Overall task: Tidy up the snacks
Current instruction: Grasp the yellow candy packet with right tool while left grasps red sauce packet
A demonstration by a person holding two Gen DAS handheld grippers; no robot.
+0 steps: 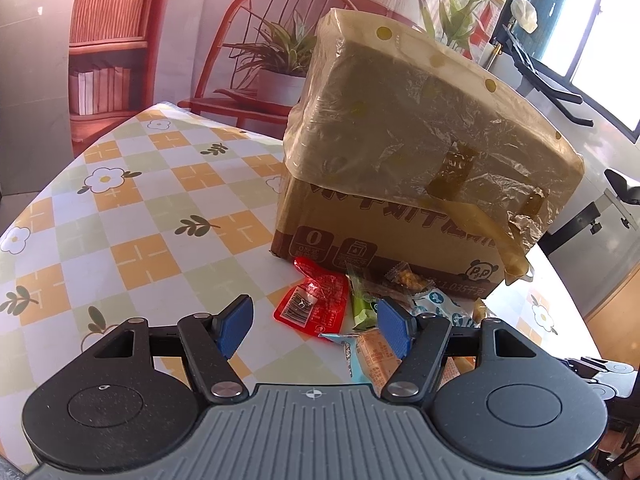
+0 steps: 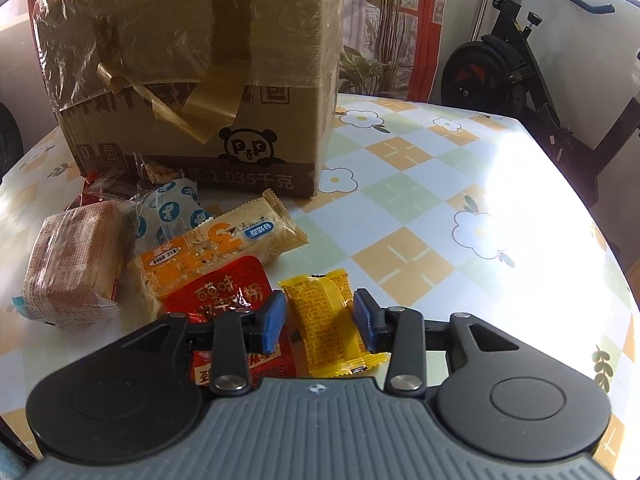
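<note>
Right wrist view: yellow snack packet (image 2: pixel 329 320) lies flat on the checked tablecloth (image 2: pixel 420 216), long axis running away from the camera, between the partly open right gripper (image 2: pixel 320 320), whose blue pads stand clear of it. Behind, the cardboard box (image 2: pixel 192 80) reads "1.035千克" beside a panda logo. Left gripper (image 1: pixel 316 330) hangs wide open, empty, above a red packet (image 1: pixel 312 300).

Flowery checkered table (image 2: pixel 420 208)
Cardboard box (image 2: pixel 192 128) sits on it, snack packets (image 2: pixel 224 240) piled in front, yellow packet (image 2: pixel 324 316) nearest.

Flowery checked table (image 1: pixel 120 208) ran under and left of the left claw (image 1: pixel 316 320). Way ahead of it sat a red chair (image 1: pixel 240 20) and a plant (image 1: pixel 276 56). A bike (image 2: pixel 520 60) stood ahead-right of the right claw (image 2: pixel 320 316).
</note>
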